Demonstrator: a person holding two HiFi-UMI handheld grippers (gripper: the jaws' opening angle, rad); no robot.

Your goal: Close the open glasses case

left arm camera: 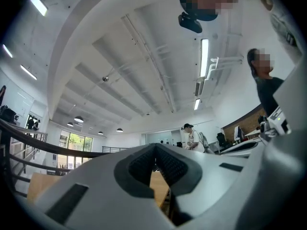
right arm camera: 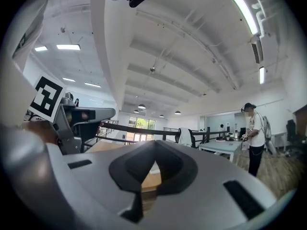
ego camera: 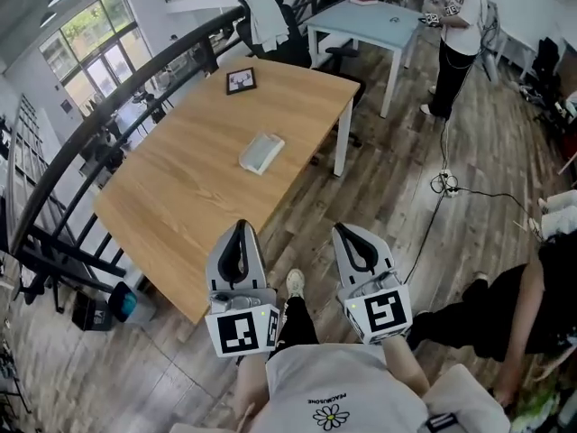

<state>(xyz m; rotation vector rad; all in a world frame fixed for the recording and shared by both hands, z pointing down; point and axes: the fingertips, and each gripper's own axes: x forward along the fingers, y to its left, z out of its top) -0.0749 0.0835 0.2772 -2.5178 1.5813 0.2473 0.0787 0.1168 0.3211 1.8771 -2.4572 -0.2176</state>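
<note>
A pale grey glasses case (ego camera: 261, 152) lies near the middle of the wooden table (ego camera: 180, 206); whether its lid stands open I cannot make out from here. Both grippers hang short of the table's near corner, well apart from the case. My left gripper (ego camera: 241, 226) has its jaws together with nothing between them, and its own view shows the tips meeting (left arm camera: 154, 146). My right gripper (ego camera: 346, 232) is shut and empty too, its tips touching (right arm camera: 154, 143), with the table top (right arm camera: 148, 180) seen through the gap below.
A black-framed marker card (ego camera: 241, 81) lies at the table's far end. Beyond it stand a chair draped in white cloth (ego camera: 264, 16) and a blue-grey table (ego camera: 365, 21) with a person (ego camera: 455, 34) beside it. A dark railing (ego camera: 90, 124) runs along the left. Cables (ego camera: 446, 183) trail over the floor.
</note>
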